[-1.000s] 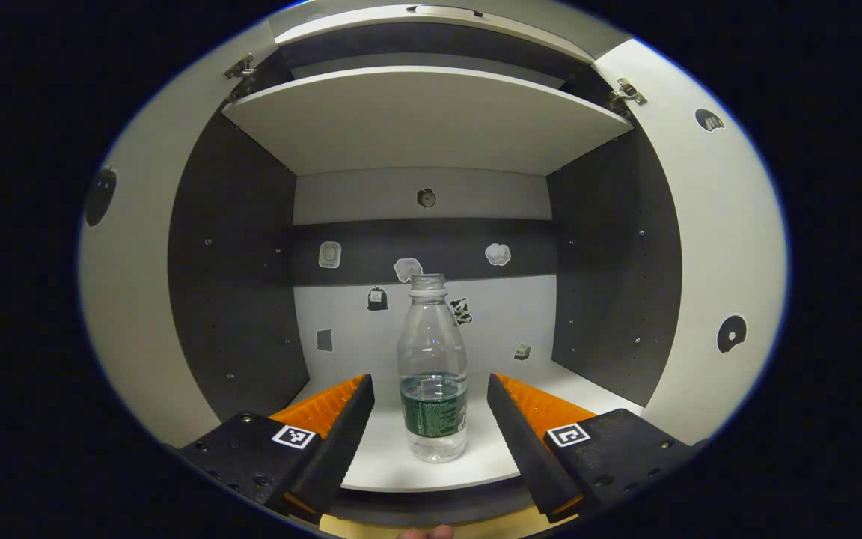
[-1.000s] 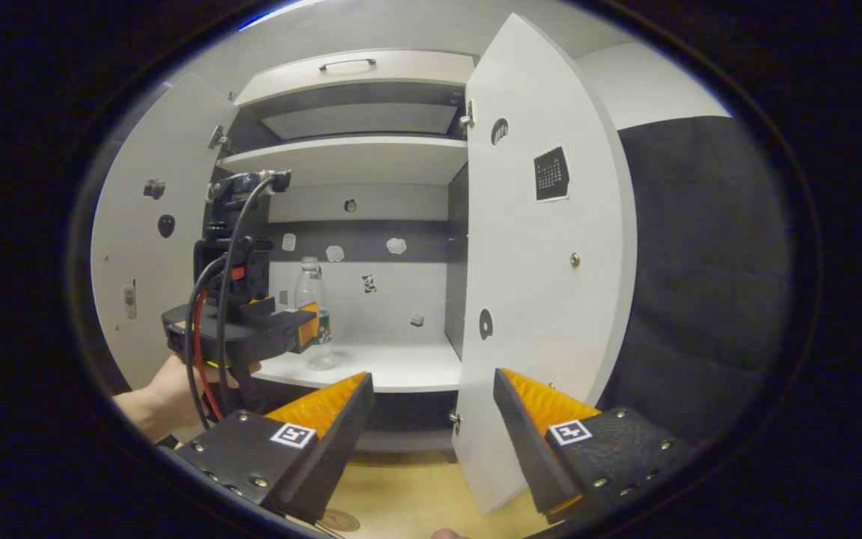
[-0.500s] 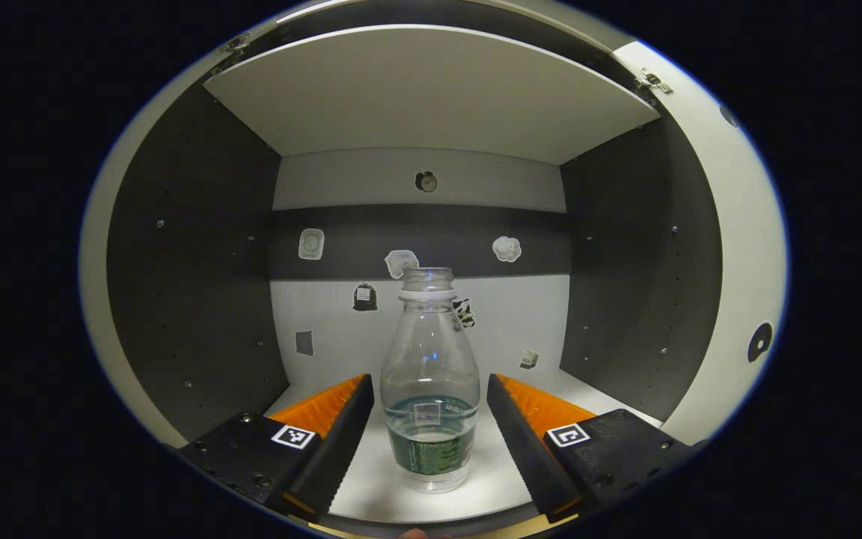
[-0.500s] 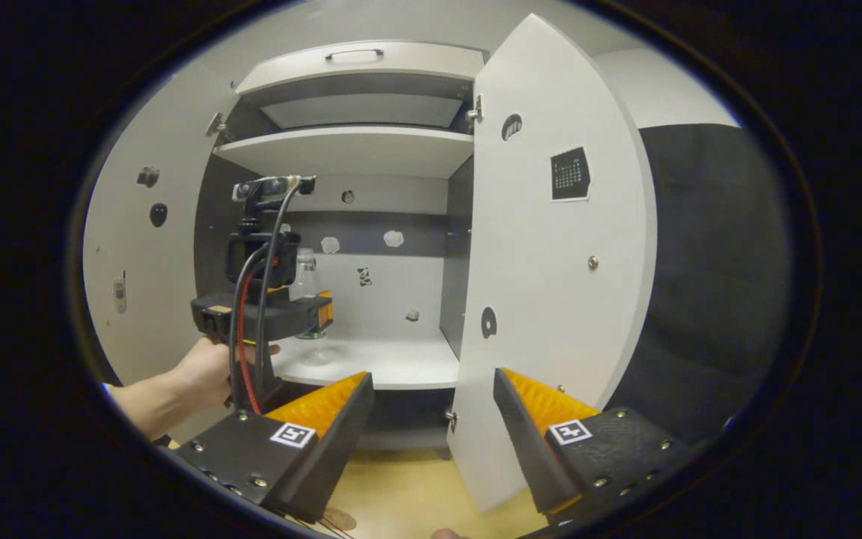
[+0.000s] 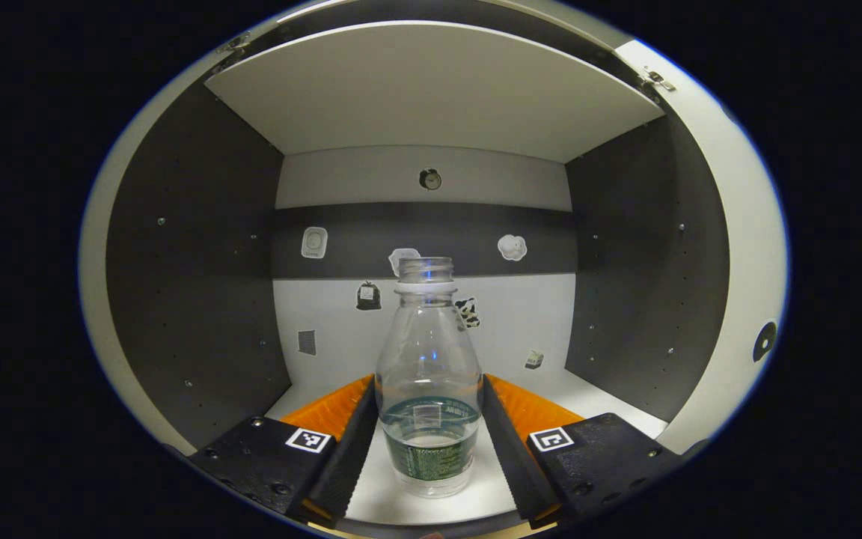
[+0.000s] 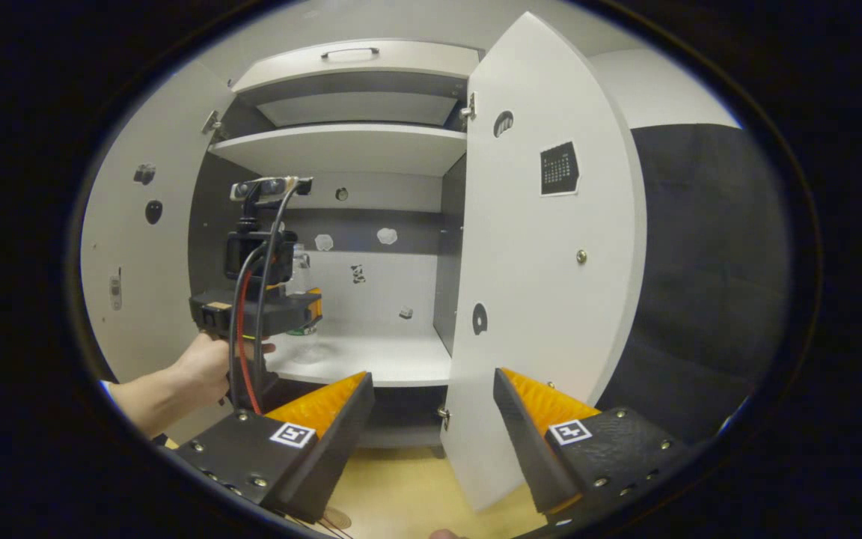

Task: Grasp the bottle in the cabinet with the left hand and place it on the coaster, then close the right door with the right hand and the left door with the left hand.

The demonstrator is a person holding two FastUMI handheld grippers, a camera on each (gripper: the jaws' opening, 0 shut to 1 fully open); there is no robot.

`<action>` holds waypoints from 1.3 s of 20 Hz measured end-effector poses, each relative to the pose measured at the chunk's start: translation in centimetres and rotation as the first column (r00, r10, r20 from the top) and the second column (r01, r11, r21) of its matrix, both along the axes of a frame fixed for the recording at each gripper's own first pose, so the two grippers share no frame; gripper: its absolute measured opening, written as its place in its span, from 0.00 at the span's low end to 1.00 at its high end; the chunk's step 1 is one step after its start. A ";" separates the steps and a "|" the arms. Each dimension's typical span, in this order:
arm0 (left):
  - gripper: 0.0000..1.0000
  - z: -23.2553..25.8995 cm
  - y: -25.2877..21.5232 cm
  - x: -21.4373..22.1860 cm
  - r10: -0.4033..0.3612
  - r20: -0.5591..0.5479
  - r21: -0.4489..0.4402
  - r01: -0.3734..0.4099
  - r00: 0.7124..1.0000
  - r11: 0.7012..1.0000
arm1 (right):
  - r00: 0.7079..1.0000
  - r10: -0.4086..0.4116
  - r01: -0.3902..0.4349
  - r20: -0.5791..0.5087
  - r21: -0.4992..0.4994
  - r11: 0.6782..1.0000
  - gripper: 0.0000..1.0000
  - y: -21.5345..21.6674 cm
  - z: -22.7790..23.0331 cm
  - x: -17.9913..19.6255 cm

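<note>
A clear bottle point(image 5: 429, 389) with a dark label and a little water stands upright on the cabinet's lower shelf point(image 5: 468, 494). My left gripper point(image 5: 429, 382) is inside the cabinet, and both of its fingers press on the bottle's sides at label height. In the right gripper view, a hand point(image 6: 199, 370) holds the left gripper point(image 6: 305, 308) at the bottle point(image 6: 300, 262), which it mostly hides. My right gripper point(image 6: 432, 378) is open and holds nothing, low in front of the cabinet beside the open right door point(image 6: 543, 299). A round coaster point(image 6: 335, 516) lies on the wooden table.
Both doors stand open, with the left door point(image 6: 132, 247) swung wide. An upper shelf point(image 5: 431, 90) spans the cabinet above the bottle. Small stickers dot the back wall point(image 5: 513, 314). The right door's lower corner point(image 6: 468, 494) hangs over the table between my right fingers.
My left gripper moved forward into the cabinet until the bottle stood between its fingers, then the fingers came in against it. The right gripper barely shifted.
</note>
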State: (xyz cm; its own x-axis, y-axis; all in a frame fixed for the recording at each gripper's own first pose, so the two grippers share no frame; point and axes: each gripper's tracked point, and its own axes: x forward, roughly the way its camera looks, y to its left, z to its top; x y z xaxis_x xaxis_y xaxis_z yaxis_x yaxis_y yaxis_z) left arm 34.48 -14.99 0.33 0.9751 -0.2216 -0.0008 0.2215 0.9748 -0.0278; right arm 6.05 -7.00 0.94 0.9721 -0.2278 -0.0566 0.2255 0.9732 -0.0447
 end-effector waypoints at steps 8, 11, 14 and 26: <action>0.81 1.5 2.2 -8.2 0.026 0.053 0.017 -0.027 0.998 0.999 | 0.996 0.086 -0.086 0.004 0.009 0.996 0.98 0.5 -0.3 -1.4; 0.81 0.4 3.0 -11.3 0.047 0.065 0.050 -0.050 0.997 0.998 | 0.993 0.121 -0.122 0.007 0.014 0.992 0.98 0.9 -0.4 -2.6; 0.81 -1.6 3.3 -14.7 0.057 0.045 0.051 -0.059 0.997 0.997 | 0.989 0.147 -0.147 0.002 0.023 0.989 0.98 0.9 -0.9 -3.9; 0.82 -13.3 3.7 -25.1 0.099 -0.101 0.025 -0.097 0.990 0.995 | 0.982 0.174 -0.173 -0.071 0.017 0.985 0.98 -0.8 -4.1 -8.7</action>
